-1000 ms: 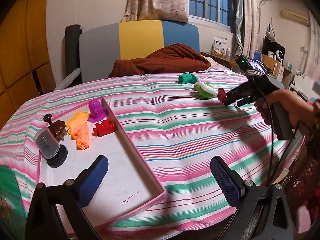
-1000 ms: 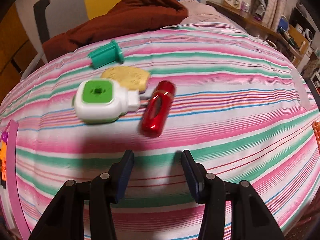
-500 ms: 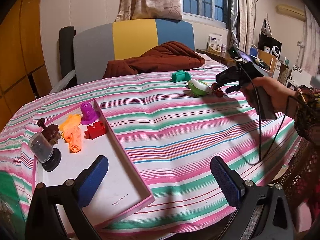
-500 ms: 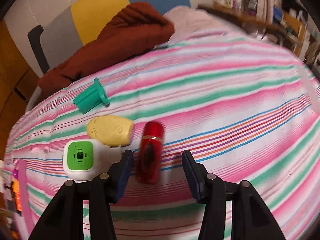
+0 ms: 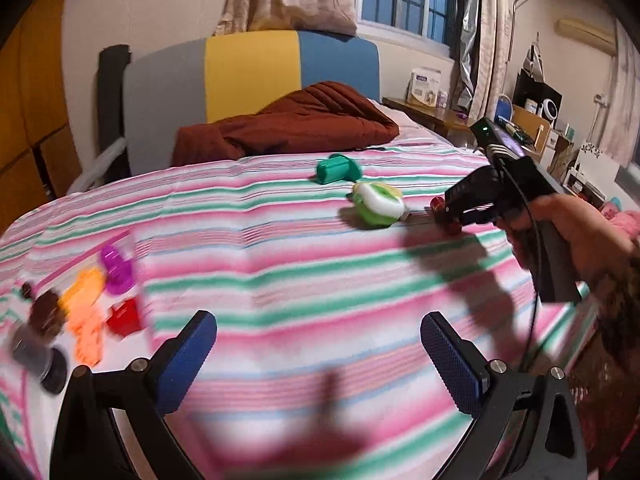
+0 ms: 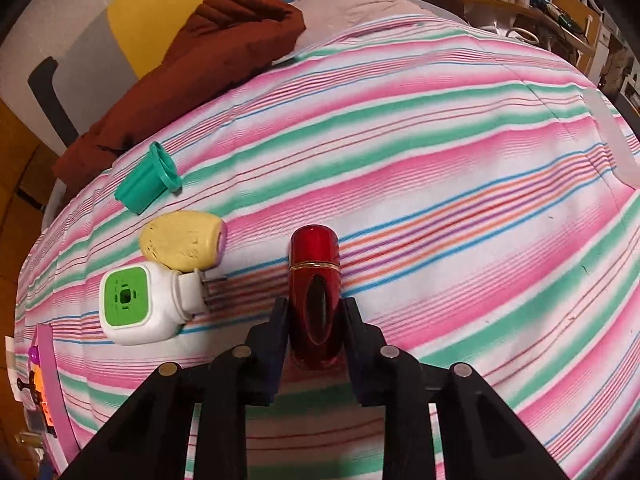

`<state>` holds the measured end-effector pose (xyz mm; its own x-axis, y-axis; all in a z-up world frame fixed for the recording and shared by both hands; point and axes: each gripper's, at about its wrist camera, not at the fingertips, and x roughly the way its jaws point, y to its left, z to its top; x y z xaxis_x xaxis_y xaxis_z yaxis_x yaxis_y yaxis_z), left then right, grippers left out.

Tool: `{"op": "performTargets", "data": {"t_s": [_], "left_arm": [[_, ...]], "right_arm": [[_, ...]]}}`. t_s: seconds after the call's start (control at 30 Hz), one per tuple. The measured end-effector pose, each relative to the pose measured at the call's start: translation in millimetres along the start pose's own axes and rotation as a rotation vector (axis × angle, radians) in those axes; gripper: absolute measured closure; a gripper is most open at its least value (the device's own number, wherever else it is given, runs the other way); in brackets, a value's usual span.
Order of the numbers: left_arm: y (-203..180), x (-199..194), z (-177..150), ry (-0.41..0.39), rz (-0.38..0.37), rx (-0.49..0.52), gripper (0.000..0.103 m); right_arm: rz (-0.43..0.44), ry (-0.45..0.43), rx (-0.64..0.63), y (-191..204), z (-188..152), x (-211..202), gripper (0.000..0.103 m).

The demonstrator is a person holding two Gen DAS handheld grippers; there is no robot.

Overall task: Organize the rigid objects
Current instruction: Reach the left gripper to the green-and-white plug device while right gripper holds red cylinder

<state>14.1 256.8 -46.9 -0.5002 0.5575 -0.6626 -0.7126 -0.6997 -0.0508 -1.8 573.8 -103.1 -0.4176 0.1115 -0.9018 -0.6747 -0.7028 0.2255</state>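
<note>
My right gripper [image 6: 315, 308] is shut on a shiny red cylinder [image 6: 315, 284] that lies on the striped cloth; it also shows in the left wrist view [image 5: 448, 216]. Left of it lie a white and green plug-in device [image 6: 134, 304], a yellow oval piece [image 6: 182, 240] and a teal flanged tube [image 6: 146, 184]. My left gripper [image 5: 318, 344] is open and empty above the cloth. At far left a pink-rimmed white tray [image 5: 128, 236] holds a purple piece [image 5: 116, 268], orange pieces [image 5: 86, 320], a red block [image 5: 124, 316] and a dark cup [image 5: 38, 356].
A brown blanket [image 5: 288, 124] lies against the grey, yellow and blue headboard [image 5: 248, 68] at the back. A wooden shelf with small items [image 5: 432, 104] runs along the right. The tray edge shows at far left in the right wrist view [image 6: 52, 380].
My right gripper moved forward around the red cylinder and closed on it. My left gripper swung to the right, so the tray slid to the far left; its view is blurred.
</note>
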Motion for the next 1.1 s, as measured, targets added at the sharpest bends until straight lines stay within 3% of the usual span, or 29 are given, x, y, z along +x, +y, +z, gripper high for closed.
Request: {"op": "performTargets", "data": {"t_s": [0.1, 0.27, 0.4, 0.6, 0.67, 0.7, 0.73, 1.1], "left_arm": [[-19, 30, 25, 0.0, 0.046, 0.057, 0.0], [-57, 69, 58, -0.086, 0.151, 0.311, 0.0], [-78, 106, 74, -0.081, 0.138, 0.485, 0.0], [-71, 154, 100, -0.003, 0.057, 0.417, 0.002], [-68, 164, 103, 0.04, 0.009, 0.397, 0.018], [-68, 171, 104, 0.072, -0.055, 0.369, 0.036], [-68, 171, 102, 0.089, -0.092, 0.344, 0.038], [-60, 125, 57, 0.001, -0.1, 0.367, 0.039]], "right_arm": [[-0.006, 0.004, -0.005, -2, 1, 1, 0.078], [-0.004, 0.017, -0.008, -5, 4, 3, 0.078], [0.043, 0.031, 0.049, -16, 6, 1, 0.078], [0.071, 0.043, 0.083, -20, 8, 0, 0.078], [0.075, 0.043, 0.089, -20, 9, 0, 0.078], [0.077, 0.044, 0.091, -21, 9, 1, 0.078], [0.079, 0.044, 0.093, -21, 9, 1, 0.078], [0.087, 0.043, 0.103, -20, 10, 3, 0.078]]}}
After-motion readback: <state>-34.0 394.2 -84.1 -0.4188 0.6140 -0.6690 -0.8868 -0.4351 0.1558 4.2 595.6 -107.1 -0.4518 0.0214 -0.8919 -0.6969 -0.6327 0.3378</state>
